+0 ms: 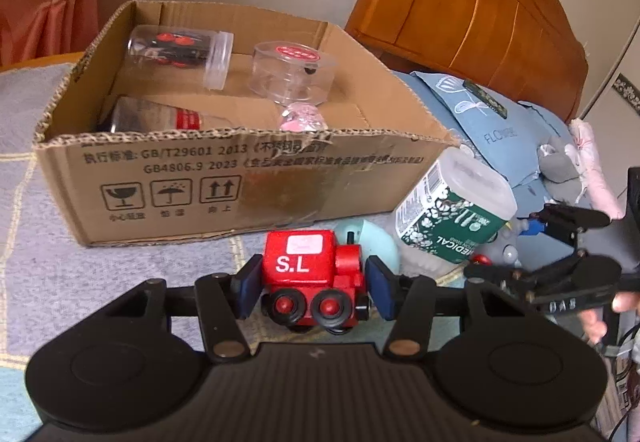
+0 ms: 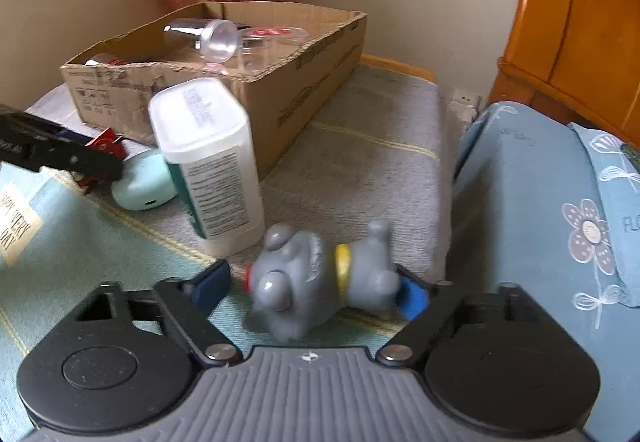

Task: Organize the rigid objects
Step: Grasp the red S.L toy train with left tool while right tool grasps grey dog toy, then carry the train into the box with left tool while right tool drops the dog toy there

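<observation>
Cardboard box [image 1: 224,178] stands open on grey blanket [image 1: 40,242], holding clear lidded jars [image 1: 180,54]. White cotton-swab tub [image 2: 208,162] stands upright just beside box, mint-green round case [image 2: 144,182] near its base. Blue floral bag [image 2: 560,222] to right, wooden headboard [image 1: 480,10] behind.

Left gripper [image 1: 312,286] clenched on red toy train [image 1: 312,274], marked "S.L", black wheels toward camera, just in front of box.

Right gripper [image 2: 308,286]: grey toy elephant [image 2: 316,278], yellow collar, lies on side between blue pads; left pad apart from it, right pad partly hidden; grip unclear.
</observation>
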`<state>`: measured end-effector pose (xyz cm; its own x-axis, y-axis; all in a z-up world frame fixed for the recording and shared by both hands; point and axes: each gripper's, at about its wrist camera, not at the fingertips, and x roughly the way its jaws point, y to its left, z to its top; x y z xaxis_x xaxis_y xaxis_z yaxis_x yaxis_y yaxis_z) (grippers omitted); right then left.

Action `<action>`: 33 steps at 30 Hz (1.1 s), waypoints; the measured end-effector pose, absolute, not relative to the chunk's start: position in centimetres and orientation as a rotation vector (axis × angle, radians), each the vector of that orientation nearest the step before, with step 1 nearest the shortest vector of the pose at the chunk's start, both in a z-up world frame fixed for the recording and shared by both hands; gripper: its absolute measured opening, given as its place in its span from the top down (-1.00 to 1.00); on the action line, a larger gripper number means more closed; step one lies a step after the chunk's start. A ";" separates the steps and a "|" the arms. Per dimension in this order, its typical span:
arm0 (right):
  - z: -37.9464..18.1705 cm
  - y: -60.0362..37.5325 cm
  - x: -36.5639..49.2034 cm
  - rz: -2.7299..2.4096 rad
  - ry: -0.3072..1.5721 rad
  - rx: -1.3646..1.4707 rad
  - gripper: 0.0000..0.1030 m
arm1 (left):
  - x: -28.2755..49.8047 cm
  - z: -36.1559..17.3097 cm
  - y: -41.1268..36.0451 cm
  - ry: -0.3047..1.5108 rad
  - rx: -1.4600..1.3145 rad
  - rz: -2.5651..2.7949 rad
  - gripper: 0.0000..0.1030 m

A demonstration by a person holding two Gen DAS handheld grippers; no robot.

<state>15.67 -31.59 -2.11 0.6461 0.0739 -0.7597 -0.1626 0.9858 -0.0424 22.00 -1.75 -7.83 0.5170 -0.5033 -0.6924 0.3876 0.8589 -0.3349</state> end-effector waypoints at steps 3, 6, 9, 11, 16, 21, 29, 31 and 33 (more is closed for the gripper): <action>-1.8 -31.8 15.7 0.123 0.872 -0.112 -0.51 | 21.6 -7.3 -1.7 0.876 -0.116 -0.530 -0.04; -1.5 -31.7 15.3 0.127 0.872 -0.100 -0.50 | 20.9 -6.5 -1.8 0.877 -0.055 -0.511 -0.04; -0.7 -31.6 14.7 0.146 0.866 -0.064 -0.50 | 20.2 -5.8 -1.6 0.879 0.017 -0.501 -0.04; -0.1 -31.2 14.1 0.171 0.863 -0.047 -0.50 | 19.6 -5.5 -1.7 0.892 0.078 -0.491 -0.04; 0.6 -29.7 12.5 0.253 0.862 -0.018 -0.50 | 18.1 -5.9 -1.7 0.915 0.193 -0.479 -0.04; -0.2 -28.0 11.8 0.255 0.878 -0.031 -0.52 | 17.7 -6.8 -1.7 0.921 0.168 -0.474 -0.04; -1.4 -27.9 10.9 0.179 0.863 -0.064 -0.96 | 17.2 -7.6 -1.6 0.883 0.165 -0.465 -0.61; -1.8 -27.8 10.7 0.174 0.870 -0.080 -0.98 | 17.2 -8.0 -1.5 0.885 0.164 -0.463 -0.65; -2.3 -27.7 10.7 0.169 0.880 -0.097 -1.00 | 17.0 -8.1 -1.6 0.870 0.178 -0.459 -0.67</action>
